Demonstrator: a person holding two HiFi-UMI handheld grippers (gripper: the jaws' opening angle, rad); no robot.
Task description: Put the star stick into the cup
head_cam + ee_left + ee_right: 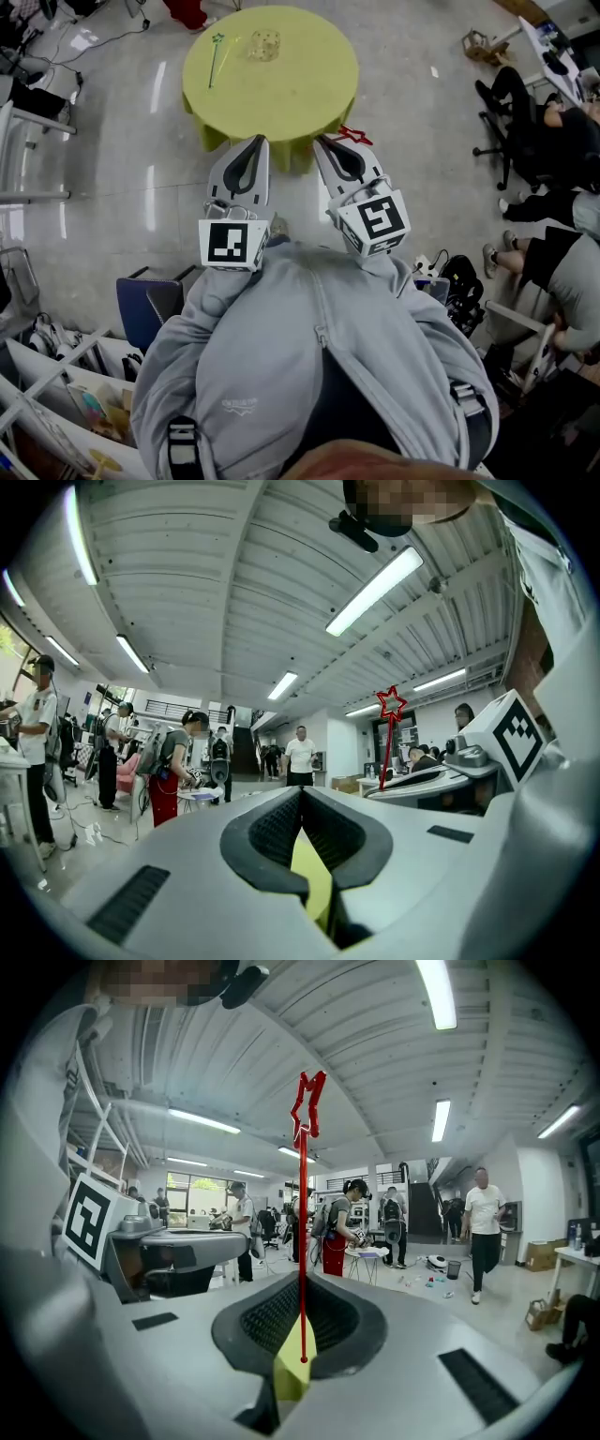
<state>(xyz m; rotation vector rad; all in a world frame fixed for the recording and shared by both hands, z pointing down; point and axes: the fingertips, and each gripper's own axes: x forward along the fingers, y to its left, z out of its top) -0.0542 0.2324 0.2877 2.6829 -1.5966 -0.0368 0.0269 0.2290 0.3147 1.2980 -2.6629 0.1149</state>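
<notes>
Head view: yellow counter (pixel 309 89) at 12 o'clock, well apart from the person (pixel 309 366), so I'd call this the approach. No stick is in the cup yet.
Cup (pixel 264 45): clear, upright near the counter's far edge, open top ready to take a stick.
Red star stick (pixel 302 1232): pinched at its bottom end and standing straight up, star at 12 o'clock in the right gripper view. The low grip probably keeps the shaft free for dropping in.
Right hand-held gripper (pixel 325 142): clamped on that stick.
Left hand-held gripper (pixel 256 142): jaws together, empty, held at 9 o'clock of the right one, likely just spare.
Green stick (pixel 217 56): flat on the counter, 9 o'clock of the cup.
</notes>
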